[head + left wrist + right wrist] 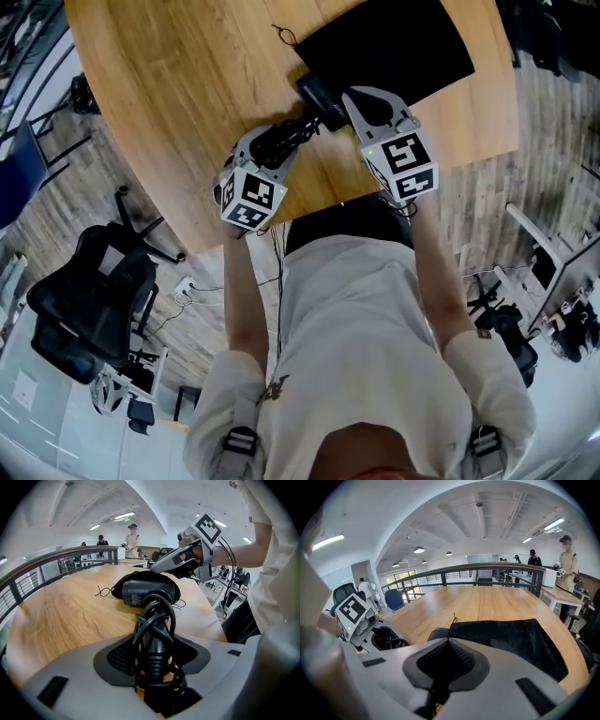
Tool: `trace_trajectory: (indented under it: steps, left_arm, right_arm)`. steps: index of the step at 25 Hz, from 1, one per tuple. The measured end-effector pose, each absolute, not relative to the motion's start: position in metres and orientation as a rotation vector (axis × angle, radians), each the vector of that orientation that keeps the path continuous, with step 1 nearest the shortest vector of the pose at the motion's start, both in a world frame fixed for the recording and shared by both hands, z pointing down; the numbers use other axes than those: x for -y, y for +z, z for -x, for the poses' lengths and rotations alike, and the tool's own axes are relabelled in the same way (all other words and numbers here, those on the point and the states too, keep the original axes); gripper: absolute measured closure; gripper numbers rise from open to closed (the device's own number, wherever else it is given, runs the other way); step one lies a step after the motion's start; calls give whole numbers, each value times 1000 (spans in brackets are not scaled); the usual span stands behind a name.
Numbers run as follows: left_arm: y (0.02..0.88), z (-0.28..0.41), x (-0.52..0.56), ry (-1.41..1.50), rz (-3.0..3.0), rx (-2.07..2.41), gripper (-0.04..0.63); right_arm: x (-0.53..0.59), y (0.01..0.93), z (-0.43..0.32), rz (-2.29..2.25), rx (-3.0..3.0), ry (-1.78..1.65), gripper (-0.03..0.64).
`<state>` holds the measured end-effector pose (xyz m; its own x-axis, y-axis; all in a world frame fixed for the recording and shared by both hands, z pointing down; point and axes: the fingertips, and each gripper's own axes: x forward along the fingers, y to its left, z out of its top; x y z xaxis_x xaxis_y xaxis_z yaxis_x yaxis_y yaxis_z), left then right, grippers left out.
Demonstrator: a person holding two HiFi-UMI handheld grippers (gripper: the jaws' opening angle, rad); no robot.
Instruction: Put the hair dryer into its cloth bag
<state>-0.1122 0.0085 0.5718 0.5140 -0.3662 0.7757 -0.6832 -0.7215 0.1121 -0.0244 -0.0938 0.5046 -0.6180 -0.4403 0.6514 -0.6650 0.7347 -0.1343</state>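
A black hair dryer (319, 94) lies on the wooden table (187, 84), its barrel (145, 592) pointing into the mouth of the black cloth bag (394, 47). My left gripper (281, 141) is shut on the dryer's handle (154, 634), which has the black cord wound round it. In the left gripper view my right gripper (159, 568) pinches the bag's upper edge above the barrel, holding the mouth up. In the right gripper view the right gripper (447, 658) is shut, with the bag (511, 637) spread beyond it and the dryer's barrel (436, 633) at the mouth.
The bag's drawstring (281, 36) trails on the wood to the bag's left. The table's curved near edge (309, 202) runs just below both grippers. A black office chair (89, 291) stands on the floor at left. A railing (487, 571) and people stand far off.
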Motion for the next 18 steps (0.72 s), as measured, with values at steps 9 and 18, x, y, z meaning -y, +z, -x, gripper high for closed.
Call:
trace_trajectory:
  steps: [9,18]
  left_arm:
    - [566,108,-10,1063,-2372,839,354]
    - [564,95,4,1034,-2368,864,354]
  right_arm:
    - [91,493,29,-841,2362,470,594]
    - [84,487,35,-816,2381,475,594]
